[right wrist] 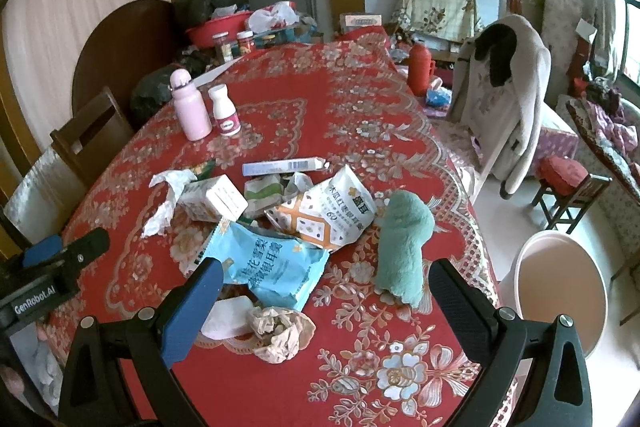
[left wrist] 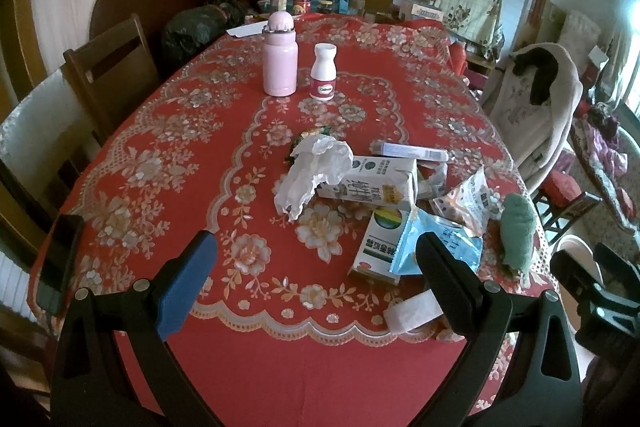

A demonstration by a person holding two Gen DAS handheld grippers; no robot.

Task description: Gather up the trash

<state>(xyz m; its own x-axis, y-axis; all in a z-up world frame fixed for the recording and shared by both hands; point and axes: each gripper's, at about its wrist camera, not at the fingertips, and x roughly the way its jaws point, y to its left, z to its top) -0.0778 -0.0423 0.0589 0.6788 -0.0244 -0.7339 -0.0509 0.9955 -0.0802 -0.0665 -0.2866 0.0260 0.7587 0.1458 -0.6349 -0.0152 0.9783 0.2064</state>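
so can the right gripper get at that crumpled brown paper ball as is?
Probably yes. The right gripper is open, and the paper ball lies on the table just ahead between the jaws, uncovered; only the blue packet sits close behind it.

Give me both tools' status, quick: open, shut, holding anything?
Left tool: open, holding nothing, above the red tablecloth.
Right tool: open, holding nothing, above the blue snack bag.
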